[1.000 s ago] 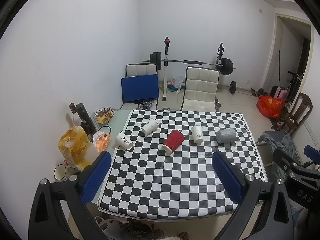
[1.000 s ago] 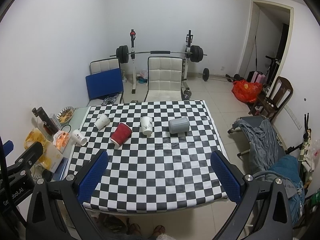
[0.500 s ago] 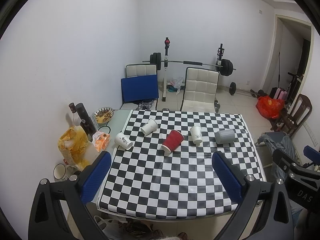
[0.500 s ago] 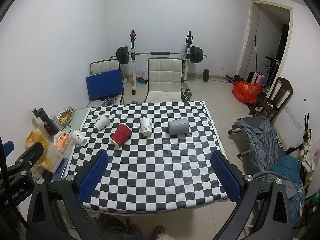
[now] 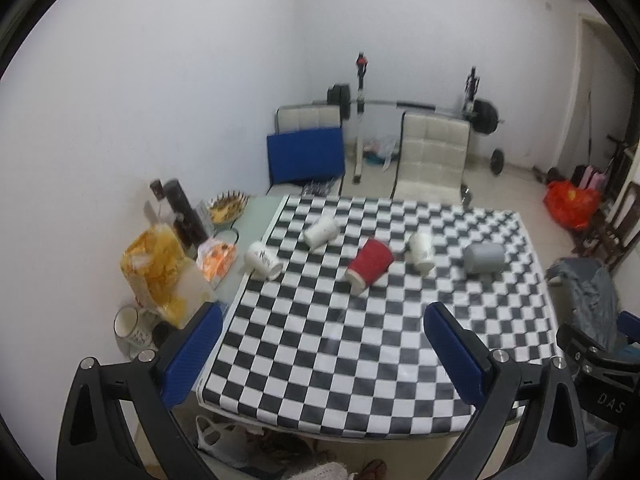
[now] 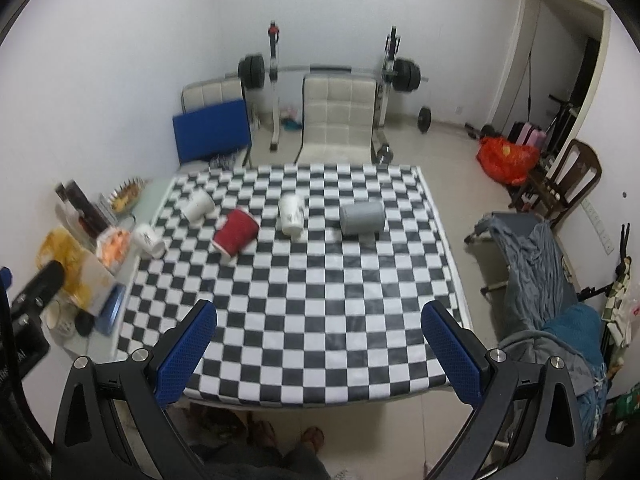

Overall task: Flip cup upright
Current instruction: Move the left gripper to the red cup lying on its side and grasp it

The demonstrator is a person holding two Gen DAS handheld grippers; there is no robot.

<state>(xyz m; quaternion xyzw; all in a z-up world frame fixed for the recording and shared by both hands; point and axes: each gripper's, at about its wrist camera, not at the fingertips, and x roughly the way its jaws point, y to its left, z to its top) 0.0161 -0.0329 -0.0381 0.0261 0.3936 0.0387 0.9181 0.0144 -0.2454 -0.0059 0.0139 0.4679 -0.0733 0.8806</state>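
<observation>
We hold both grippers, left (image 5: 323, 344) and right (image 6: 319, 340), fingers spread wide with nothing between them, at the bottom of each frame. On the checkered worktop (image 6: 312, 304), mid-frame, five cups lie on their sides, the red cup (image 6: 235, 231) among them.

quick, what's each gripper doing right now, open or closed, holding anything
Left gripper: open, holding nothing, above the near edge of the table.
Right gripper: open, holding nothing, also short of the cups.
</observation>
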